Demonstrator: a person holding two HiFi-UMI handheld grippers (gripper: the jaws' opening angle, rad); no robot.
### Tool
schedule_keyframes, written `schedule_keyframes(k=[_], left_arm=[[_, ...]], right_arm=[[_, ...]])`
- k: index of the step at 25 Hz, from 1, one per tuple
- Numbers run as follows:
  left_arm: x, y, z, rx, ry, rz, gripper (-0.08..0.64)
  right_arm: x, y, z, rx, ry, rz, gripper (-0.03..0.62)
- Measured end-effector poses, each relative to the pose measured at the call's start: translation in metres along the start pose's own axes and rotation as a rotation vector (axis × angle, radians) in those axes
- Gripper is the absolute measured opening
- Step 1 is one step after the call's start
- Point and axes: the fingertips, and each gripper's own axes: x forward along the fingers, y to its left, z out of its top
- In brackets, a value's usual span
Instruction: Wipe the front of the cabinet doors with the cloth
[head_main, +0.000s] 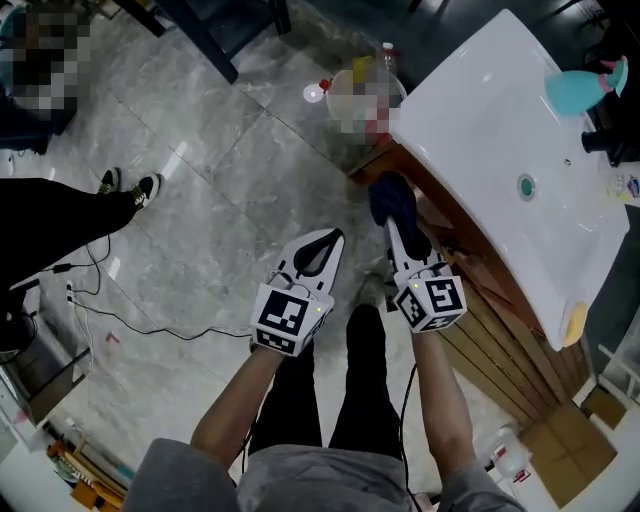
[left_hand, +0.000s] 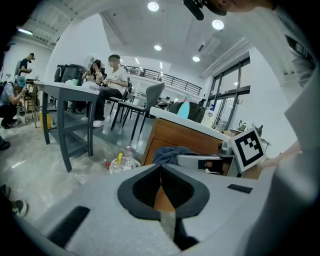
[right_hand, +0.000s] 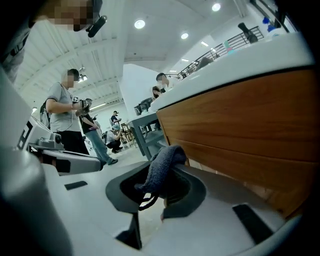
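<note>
A dark blue cloth (head_main: 392, 200) is pinched in my right gripper (head_main: 397, 218), which is shut on it close to the wooden cabinet front (head_main: 485, 295) under the white countertop (head_main: 490, 120). In the right gripper view the cloth (right_hand: 161, 170) bunches up between the jaws, and the cabinet door (right_hand: 245, 135) fills the right side, just beyond the cloth. My left gripper (head_main: 322, 240) is held to the left over the floor, shut and empty. In the left gripper view its tips (left_hand: 161, 167) meet, with the cloth (left_hand: 172, 153) and cabinet (left_hand: 187, 136) beyond them.
A plastic bottle and a clear container (head_main: 360, 92) stand on the floor by the cabinet's far corner. A bystander's legs (head_main: 70, 212) and cables (head_main: 130, 322) are at the left. A grey table (left_hand: 70, 112) and chairs stand further off. A cardboard box (head_main: 565, 455) sits at lower right.
</note>
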Motion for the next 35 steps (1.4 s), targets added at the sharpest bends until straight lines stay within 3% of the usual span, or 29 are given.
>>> schedule_keyframes(k=[14,22,35], left_arm=[[0.012,0.019,-0.011,-0.021,0.009,0.016,0.011],[0.01,0.027,-0.032,-0.034,0.033,0.035,0.011],[0.02,0.04,-0.061,-0.055,0.035,0.041,0.011]], right_arm=[[0.034,-0.025,-0.01,0.015,0.027,-0.048,0.058],[0.057,-0.043,-0.017,0.082,0.011,-0.095,0.058],[0.08,-0.065,-0.068,0.117,0.048,-0.132,0.057]])
